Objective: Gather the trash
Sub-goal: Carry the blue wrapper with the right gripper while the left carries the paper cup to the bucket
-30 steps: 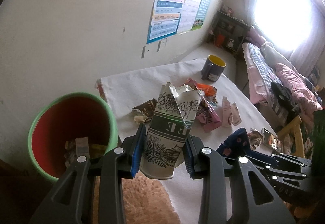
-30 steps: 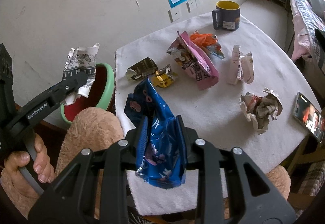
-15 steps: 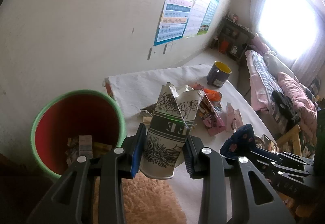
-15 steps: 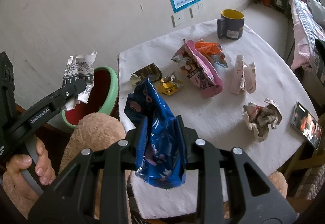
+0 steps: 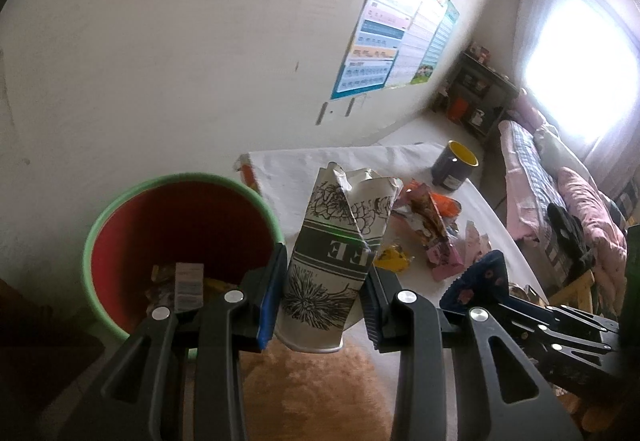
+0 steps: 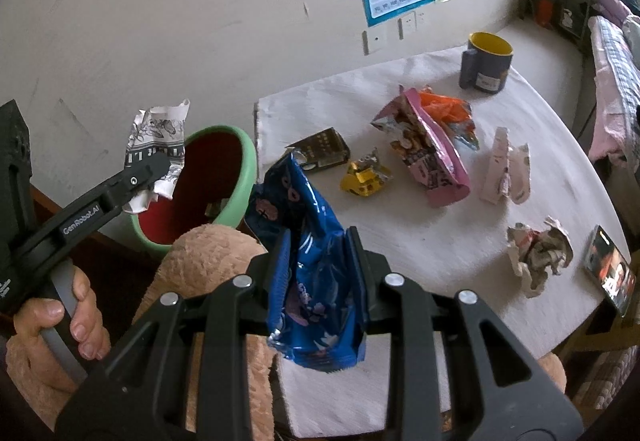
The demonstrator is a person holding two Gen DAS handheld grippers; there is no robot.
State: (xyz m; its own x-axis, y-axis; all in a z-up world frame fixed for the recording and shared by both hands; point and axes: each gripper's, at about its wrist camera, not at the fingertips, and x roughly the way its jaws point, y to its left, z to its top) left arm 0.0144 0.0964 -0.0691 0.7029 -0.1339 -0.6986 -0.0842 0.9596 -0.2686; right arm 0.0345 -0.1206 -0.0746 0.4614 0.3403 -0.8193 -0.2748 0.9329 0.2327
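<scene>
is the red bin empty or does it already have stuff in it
Not empty. The left wrist view shows wrappers and a small box at the bottom of the red bin, far from full.

I count two grippers, the left gripper (image 5: pixel 322 305) with one crushed paper cup (image 5: pixel 338 253) and the right gripper (image 6: pixel 320 273) with one blue wrapper (image 6: pixel 310 269). On my table (image 6: pixel 440 225) I see six loose bits of trash: one dark packet (image 6: pixel 324 153), one gold wrapper (image 6: pixel 366 177), one pink bag (image 6: pixel 430 157), one orange wrapper (image 6: pixel 448 109), one white wrapper (image 6: pixel 506 165) and one paper ball (image 6: pixel 538 255). Add one mug (image 6: pixel 486 63), one phone (image 6: pixel 610 275) and one bin (image 6: pixel 200 181).
</scene>
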